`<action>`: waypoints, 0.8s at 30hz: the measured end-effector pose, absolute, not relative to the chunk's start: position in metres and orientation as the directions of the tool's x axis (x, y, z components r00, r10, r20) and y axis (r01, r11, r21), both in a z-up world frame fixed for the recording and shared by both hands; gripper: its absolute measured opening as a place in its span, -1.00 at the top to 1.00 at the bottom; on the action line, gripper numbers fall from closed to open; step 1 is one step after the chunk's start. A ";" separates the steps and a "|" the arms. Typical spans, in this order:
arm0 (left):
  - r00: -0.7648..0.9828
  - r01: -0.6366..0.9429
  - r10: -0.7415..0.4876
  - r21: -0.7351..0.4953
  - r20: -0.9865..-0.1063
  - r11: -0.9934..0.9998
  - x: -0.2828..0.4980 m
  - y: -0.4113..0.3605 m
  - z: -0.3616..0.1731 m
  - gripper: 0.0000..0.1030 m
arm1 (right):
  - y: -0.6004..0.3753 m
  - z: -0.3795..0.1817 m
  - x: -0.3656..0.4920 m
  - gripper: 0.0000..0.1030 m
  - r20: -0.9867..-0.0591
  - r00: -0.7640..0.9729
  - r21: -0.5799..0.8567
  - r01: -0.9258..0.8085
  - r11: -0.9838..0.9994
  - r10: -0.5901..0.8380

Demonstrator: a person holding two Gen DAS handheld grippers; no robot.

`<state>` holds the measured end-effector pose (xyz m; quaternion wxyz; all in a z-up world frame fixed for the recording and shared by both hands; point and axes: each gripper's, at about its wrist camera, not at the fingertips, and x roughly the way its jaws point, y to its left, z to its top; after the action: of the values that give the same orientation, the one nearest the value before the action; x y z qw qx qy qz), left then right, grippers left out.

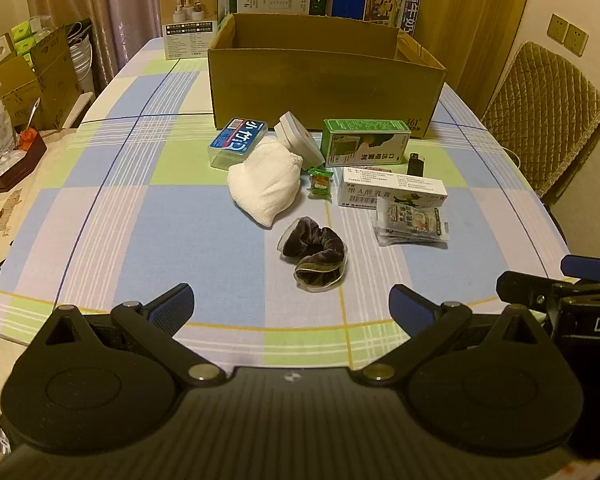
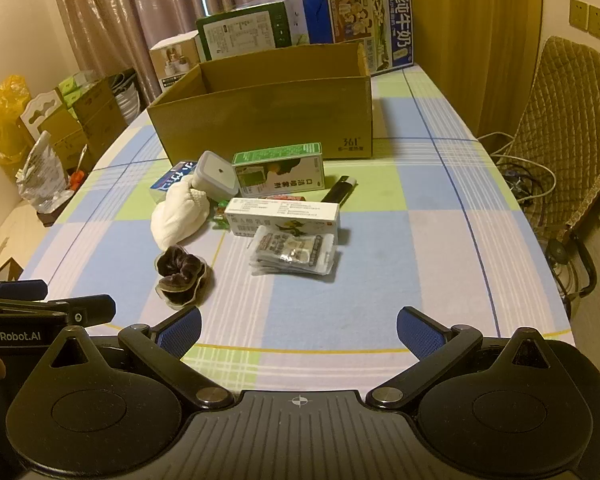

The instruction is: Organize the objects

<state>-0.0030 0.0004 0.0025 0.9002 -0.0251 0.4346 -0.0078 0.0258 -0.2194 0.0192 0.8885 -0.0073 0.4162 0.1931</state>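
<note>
While your left claw [image 1: 291, 307] and right claw [image 2: 299, 330] hover spread wide and empty above the table [image 1: 140, 216], the scrunchie [image 1: 314, 254], white cloth [image 1: 265, 186] and boxes lie before the open carton [image 1: 324, 88].

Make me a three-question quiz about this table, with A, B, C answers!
1. Where is the dark purple velvet scrunchie?
A. in the box
B. on the checked tablecloth
C. on the chair

2. What colour is the crumpled cloth?
A. white
B. red
C. black

3. The big brown cardboard box is:
A. taped shut
B. flattened
C. open on top

Answers: 1 B, it lies nearest the left hand-held gripper; 2 A, it looks white in both views; 3 C, its inner walls show.
</note>
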 end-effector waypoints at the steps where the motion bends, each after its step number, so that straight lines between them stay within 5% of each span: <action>1: 0.622 -0.008 -0.035 -0.052 -0.782 0.999 -0.003 0.000 0.003 -0.98 | -0.220 0.020 0.026 -0.97 -0.743 0.578 0.149 -0.349 0.925 0.338; 24: 0.621 -0.016 -0.039 -0.063 -0.783 0.998 -0.002 0.002 0.002 -0.98 | -0.224 0.020 0.028 -0.97 -0.745 0.575 0.158 -0.339 0.927 0.338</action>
<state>-0.0021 0.0022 0.0017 0.8997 -0.0318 0.4354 -0.0064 0.0284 -0.2242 0.0203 0.8875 -0.0008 0.4194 0.1907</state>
